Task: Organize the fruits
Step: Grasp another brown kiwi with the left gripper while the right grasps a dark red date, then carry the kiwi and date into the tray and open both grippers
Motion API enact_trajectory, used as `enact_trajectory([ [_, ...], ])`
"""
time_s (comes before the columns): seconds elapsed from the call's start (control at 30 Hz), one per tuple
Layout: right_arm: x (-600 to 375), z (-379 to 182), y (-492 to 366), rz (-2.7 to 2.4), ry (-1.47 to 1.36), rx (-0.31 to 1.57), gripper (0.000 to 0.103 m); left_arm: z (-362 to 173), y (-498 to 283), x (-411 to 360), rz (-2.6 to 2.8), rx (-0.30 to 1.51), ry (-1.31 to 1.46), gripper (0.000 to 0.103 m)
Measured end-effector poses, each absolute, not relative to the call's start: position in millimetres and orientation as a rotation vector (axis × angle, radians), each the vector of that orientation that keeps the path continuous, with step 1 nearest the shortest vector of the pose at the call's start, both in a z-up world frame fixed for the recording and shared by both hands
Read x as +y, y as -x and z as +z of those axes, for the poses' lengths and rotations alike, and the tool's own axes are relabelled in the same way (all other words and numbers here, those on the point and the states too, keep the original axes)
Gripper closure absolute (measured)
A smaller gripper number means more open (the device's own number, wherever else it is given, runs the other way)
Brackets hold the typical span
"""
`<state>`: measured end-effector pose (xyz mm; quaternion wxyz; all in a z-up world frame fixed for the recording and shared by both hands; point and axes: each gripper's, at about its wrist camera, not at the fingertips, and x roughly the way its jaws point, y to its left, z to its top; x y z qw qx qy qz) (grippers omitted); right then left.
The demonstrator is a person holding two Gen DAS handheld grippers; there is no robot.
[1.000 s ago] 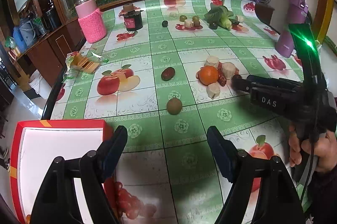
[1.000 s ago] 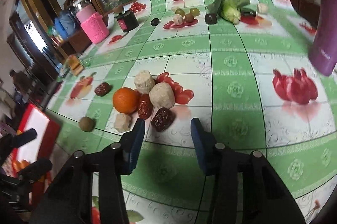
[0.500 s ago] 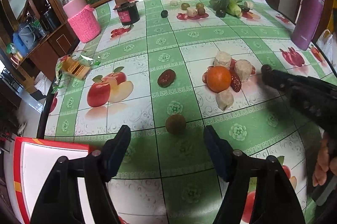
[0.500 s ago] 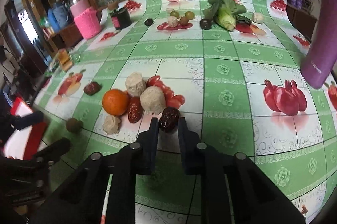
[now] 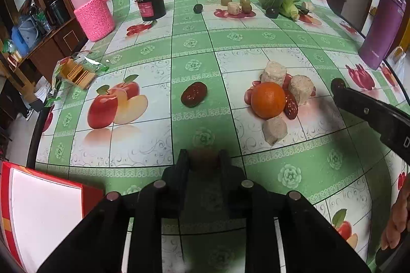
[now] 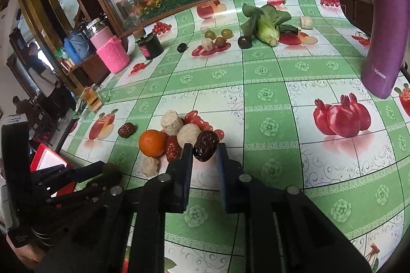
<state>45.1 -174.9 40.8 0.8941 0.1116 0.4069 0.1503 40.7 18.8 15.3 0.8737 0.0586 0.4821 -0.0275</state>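
Observation:
My left gripper [image 5: 204, 160] is low over the green fruit-print tablecloth. Its jaws are closing, and the pads press on a small round brown fruit [image 5: 204, 155]. In the right wrist view my right gripper [image 6: 205, 151] is shut on a dark wrinkled date [image 6: 205, 143] at the edge of a small pile. That pile holds an orange [image 6: 152, 142], a red date [image 6: 173, 148] and beige chunks [image 6: 188, 134]. Another date [image 5: 194, 94] lies alone left of the pile. A red box with a white inside [image 5: 38, 209] sits at the near left.
Far across the table lie leafy greens [image 5: 282, 1], small green fruits [image 5: 246, 3] and a black jar [image 5: 151, 6]. A pink knit-covered jar [image 5: 94, 14] and a snack packet [image 5: 77, 73] sit by the left edge. A purple bottle [image 5: 384, 24] stands right.
My left gripper went forward and down over the brown fruit and closed on it. My right gripper closed on the dark date beside the pile.

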Motion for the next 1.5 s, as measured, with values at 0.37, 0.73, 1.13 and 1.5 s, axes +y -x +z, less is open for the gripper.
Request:
enact_trajectory([
  [0.37, -178.3, 50.1, -38.3, 0.343, -0.258, 0.768, 0.083, 59.8, 3.3, 7.2, 0.038, 0.8, -0.215, 0.081],
  [0.73, -175.9, 63.5, -25.0, 0.408, -0.277, 0.656, 0.083, 121.1, 78.6, 33.7, 0.15, 0.585, -0.199, 0.081],
  [1.13, -157.0, 57.3, -13.2, 0.399, -0.231, 0.676, 0.083, 121.5, 119.6, 84.6, 0.254, 0.563, -0.149, 0.081],
  [1.5, -57.6, 64.1, 42.5, 0.666, -0.243, 0.702, 0.082, 104.8, 144.6, 147.2, 0.369, 0.582, -0.082, 0.081],
])
